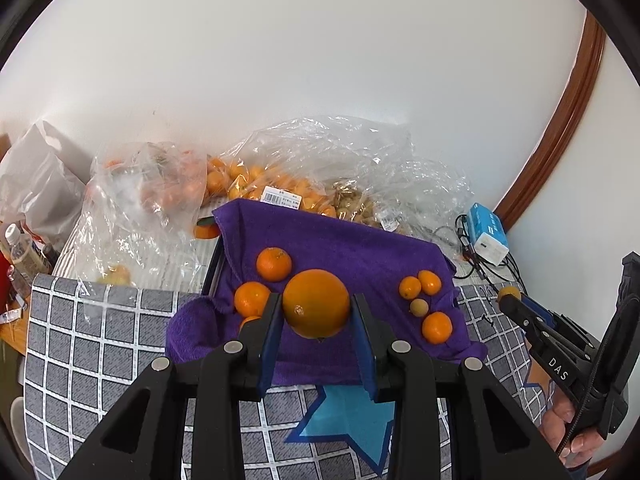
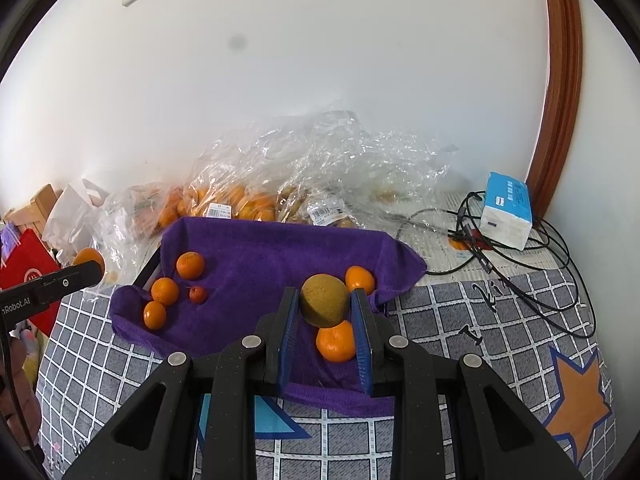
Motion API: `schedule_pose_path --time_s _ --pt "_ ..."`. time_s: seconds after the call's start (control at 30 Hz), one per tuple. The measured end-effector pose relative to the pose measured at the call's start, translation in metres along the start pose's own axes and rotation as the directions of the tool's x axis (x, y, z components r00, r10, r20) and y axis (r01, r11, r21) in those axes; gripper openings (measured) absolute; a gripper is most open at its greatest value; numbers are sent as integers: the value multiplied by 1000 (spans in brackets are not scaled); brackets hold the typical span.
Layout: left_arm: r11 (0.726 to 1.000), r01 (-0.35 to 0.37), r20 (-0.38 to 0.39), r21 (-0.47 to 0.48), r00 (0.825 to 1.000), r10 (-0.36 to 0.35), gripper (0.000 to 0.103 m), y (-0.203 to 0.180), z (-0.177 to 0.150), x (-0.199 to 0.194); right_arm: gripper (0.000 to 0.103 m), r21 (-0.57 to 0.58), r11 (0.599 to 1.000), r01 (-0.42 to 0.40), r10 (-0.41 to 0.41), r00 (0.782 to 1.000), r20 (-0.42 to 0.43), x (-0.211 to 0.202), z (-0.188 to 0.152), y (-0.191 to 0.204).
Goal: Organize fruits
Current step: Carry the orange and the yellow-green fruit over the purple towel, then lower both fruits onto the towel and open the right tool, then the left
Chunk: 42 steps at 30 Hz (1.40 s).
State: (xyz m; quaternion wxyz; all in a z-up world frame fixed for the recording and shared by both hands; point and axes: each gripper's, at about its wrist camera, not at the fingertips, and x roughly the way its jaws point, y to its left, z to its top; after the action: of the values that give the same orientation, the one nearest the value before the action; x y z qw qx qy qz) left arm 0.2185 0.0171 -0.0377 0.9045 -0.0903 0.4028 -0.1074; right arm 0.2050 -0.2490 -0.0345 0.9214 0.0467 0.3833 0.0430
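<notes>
The left gripper (image 1: pixel 316 312) is clamped on a big orange (image 1: pixel 316 304), held above the purple towel (image 1: pixel 360 248). The right gripper (image 2: pixel 325 312) is clamped on a small brownish-green fruit (image 2: pixel 325 300), with a mandarin (image 2: pixel 336 340) lying at 6 o'clock from it. Both fruits look round, smooth and firm, so I think they may slip. The widest middle is the best place to hold them.

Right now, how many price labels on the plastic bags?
2. One label on the orange bag behind the purple towel; the other label on the clear bag further right. Folds may hide more.
</notes>
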Motion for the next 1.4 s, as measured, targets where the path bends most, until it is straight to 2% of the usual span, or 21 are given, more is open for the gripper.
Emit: schedule_pose_path --time_s 0.43,0.6,0.8,0.93,1.23,1.4 --pt "1000 -6 -18 -24 1000 5 32 12 14 26 26 3 1000 -12 12 999 -48 35 5 -3" --pt "999 -12 -31 -42 999 10 32 21 16 39 26 6 999 -44 44 996 -80 53 0 -2" --pt "999 -24 -54 -43 998 22 32 30 15 54 26 -12 997 -80 78 989 -125 78 -8 7" --pt "998 -31 -69 -50 997 27 32 37 14 62 26 -23 992 -128 122 977 -173 99 -13 18" --pt "999 -24 -106 -28 994 21 32 41 7 80 26 -41 991 -131 117 964 -239 135 -23 28" --pt "1000 -5 -133 -16 991 3 32 34 0 93 26 -52 989 -136 118 960 -252 141 -26 24"
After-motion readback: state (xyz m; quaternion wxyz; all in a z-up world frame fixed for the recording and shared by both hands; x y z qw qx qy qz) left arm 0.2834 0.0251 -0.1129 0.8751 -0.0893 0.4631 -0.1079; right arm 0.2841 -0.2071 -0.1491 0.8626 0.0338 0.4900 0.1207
